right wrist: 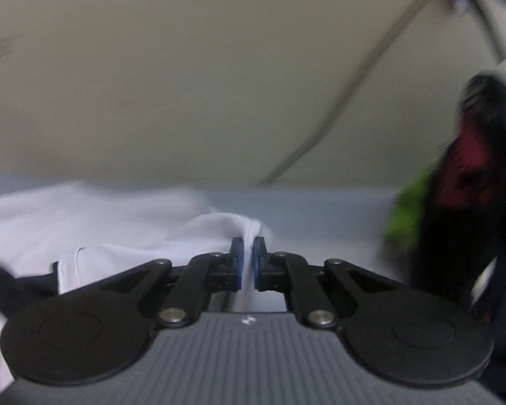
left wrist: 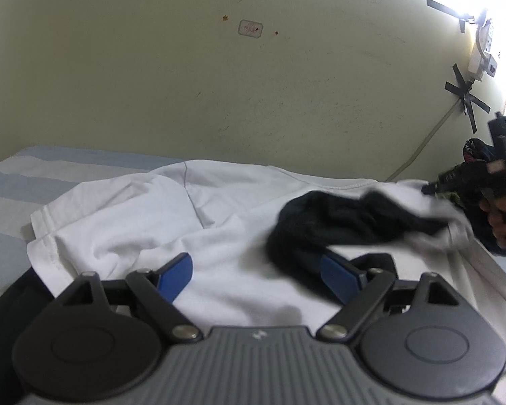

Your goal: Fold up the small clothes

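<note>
Two garments lie tangled on the bed (left wrist: 13, 182): a white shirt (left wrist: 145, 216) spread and rumpled across the striped sheet, and a dark garment (left wrist: 324, 226) heaped on top of it, toward its right side.

Fingers. The right gripper (right wrist: 248, 241) has its fingers nearly closed, with a fold of the white shirt's edge pinched between the blue pads. The left gripper (left wrist: 256, 270) hangs over the shirt with its fingers spread wide and nothing in them; its right finger sits at the rim of the dark garment, and contact cannot be confirmed.

Risks, as judged:
- The pinch takes only a thin ridge of cloth. A sharp pull could slip it free.
- The dark garment rests on the shirt. Drawing the shirt would likely drag or tumble it, spoiling any flat lay.
- The shirt is creased and partly doubled over; folding before smoothing would set the wrinkles in.
- A pile of dark, red and green clothes (right wrist: 462, 182) sits close on the right and could snag.

Views. Only the right wrist view shows the pinch itself, though blurred. Only the left wrist view shows the shirt's full spread, the dark garment's position, and the person's hand (left wrist: 499, 216) on the right gripper.
</note>
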Motion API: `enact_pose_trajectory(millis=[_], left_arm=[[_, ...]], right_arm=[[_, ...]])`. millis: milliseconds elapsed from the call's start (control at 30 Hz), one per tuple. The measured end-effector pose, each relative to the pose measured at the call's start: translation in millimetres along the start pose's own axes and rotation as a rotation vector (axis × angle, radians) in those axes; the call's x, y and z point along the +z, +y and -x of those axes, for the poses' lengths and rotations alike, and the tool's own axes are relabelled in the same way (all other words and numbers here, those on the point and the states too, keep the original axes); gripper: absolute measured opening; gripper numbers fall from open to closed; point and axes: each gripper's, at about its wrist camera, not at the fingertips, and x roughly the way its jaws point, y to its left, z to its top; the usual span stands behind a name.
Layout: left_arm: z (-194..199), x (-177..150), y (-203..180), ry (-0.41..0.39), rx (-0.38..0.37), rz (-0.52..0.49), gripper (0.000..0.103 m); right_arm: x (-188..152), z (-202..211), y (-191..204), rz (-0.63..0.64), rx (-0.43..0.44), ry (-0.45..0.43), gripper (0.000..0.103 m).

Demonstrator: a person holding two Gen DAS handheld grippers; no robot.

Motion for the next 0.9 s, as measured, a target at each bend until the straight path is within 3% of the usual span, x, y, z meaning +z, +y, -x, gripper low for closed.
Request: enact_pose_trajectory(millis=[133,167,200,267,367,467,500,567,633,667,700,767,800,900], left_arm=[[-1,0,0,0.002,0.002,0.002,0.086],[-2,0,0,0.003,0.002,0.001,0.086],[-2,0,0,0.005,0.003,0.0,0.086],[-3,1,-1,0.01,0.005,-0.002,0.086],[-4,1,-2,0.015,0.011,-0.008,0.086],[-4,2,-3,0.015,0.017,-0.015,0.086],[-4,1,-2,0.014,0.018,-0.017,0.086],[-3,1,-2,0.009,0.021,-0.018,0.086],[-3,1,-2,0.005,0.027,-0.018,0.086],[-2,1,-1,0.002,0.028,-0.017,0.086],[-2,0,-1,-0.001,0.029,-0.017,0.086],[0,0,-1,-0.009,0.028,-0.015,0.086],[1,0,-1,-0.015,0.024,-0.015,0.086],[8,0,0,-0.055,0.019,-0.016,0.086]], right_arm=[[-1,-2,4,0.015,-0.027,0.013,0.014],[-5,3,7,0.042,-0.023,0.029,0.023],[-11,12,8,0.058,-0.006,0.033,0.039],[-30,43,2,0.05,0.067,0.01,0.057],[-61,91,-7,0.021,0.152,-0.018,0.069],[-98,125,-12,0.027,0.219,0.007,0.066],[-112,132,-12,0.055,0.218,0.023,0.05],[-124,128,-8,0.151,0.103,0.051,0.007],[-134,131,-19,0.222,-0.118,0.002,0.009],[-136,133,-29,0.204,-0.203,-0.005,0.015],[-134,140,-43,0.132,-0.215,-0.006,0.015],[-129,165,-66,-0.035,-0.078,-0.018,0.018],[-128,178,-68,-0.066,-0.028,-0.042,0.025],[-121,207,-41,0.007,0.0,-0.117,0.041]])
